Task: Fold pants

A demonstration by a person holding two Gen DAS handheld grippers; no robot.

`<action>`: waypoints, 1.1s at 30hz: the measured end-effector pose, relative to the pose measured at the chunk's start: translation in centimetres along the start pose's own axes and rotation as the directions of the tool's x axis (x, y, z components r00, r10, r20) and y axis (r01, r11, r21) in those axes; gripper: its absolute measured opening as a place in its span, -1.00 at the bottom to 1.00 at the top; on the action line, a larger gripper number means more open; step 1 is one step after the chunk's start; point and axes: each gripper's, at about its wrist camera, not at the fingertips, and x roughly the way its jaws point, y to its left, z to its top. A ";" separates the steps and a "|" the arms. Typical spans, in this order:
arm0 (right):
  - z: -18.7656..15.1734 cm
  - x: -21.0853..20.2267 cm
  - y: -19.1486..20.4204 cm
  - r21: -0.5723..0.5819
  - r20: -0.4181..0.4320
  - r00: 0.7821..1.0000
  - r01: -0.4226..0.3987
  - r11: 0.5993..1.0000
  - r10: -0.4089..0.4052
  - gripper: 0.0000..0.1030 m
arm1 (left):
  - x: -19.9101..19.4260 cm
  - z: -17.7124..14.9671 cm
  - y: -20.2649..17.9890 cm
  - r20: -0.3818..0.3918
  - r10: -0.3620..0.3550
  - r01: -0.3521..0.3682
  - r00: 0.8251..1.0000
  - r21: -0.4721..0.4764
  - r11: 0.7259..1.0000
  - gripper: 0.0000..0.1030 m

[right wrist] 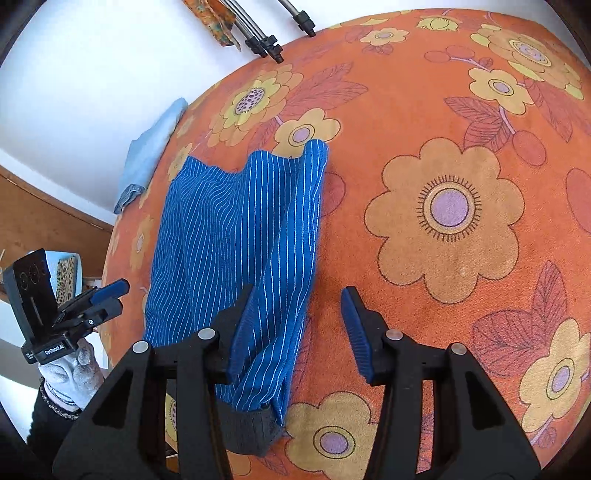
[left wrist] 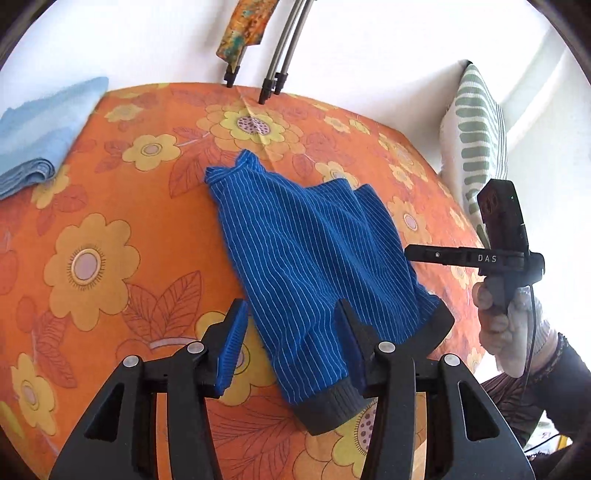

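pants point(left wrist: 306, 251) lie folded on floral tablecloth point(left wrist: 110, 221)

An orange tablecloth point(left wrist: 122, 206) printed with big yellow flowers and red leaves covers the tabletop, bright under even daylight. Beyond its far edge stands a plain white wall point(left wrist: 369, 48), where grey metal tripod legs point(left wrist: 280, 55) with black feet come down beside a hanging strip of orange patterned fabric point(left wrist: 243, 29). At the right edge leans a white cushion with green stripes point(left wrist: 476, 140); a folded light-blue towel point(left wrist: 40, 136) lies at the far left corner.
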 end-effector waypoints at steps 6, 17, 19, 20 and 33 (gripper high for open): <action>0.1 0.7 1.2 -0.040 0.004 1.000 0.020 0.999 -0.020 -0.04 | 1.6 1.1 0.9 -0.029 0.023 -0.024 0.999 -0.033 0.999 -0.08; -0.6 0.7 0.9 -0.050 0.000 0.998 -0.063 0.997 0.063 -0.17 | 5.5 0.3 0.5 -0.108 0.018 -0.021 0.994 -0.029 0.999 -0.08; -0.6 1.0 0.7 -0.032 -0.010 0.995 -0.097 0.995 0.097 -0.35 | 5.6 0.2 0.4 -0.084 0.013 -0.016 0.996 -0.038 0.999 -0.09; -0.7 1.2 0.8 -0.027 -0.016 0.994 -0.110 0.994 0.110 -0.46 | 5.7 0.2 0.3 -0.080 0.013 -0.016 0.997 -0.032 0.999 -0.13; 0.0 0.8 1.1 0.015 0.030 0.981 -0.190 0.982 0.189 -0.86 | 3.7 1.2 0.2 0.024 -0.033 0.034 0.999 -0.061 0.998 -0.88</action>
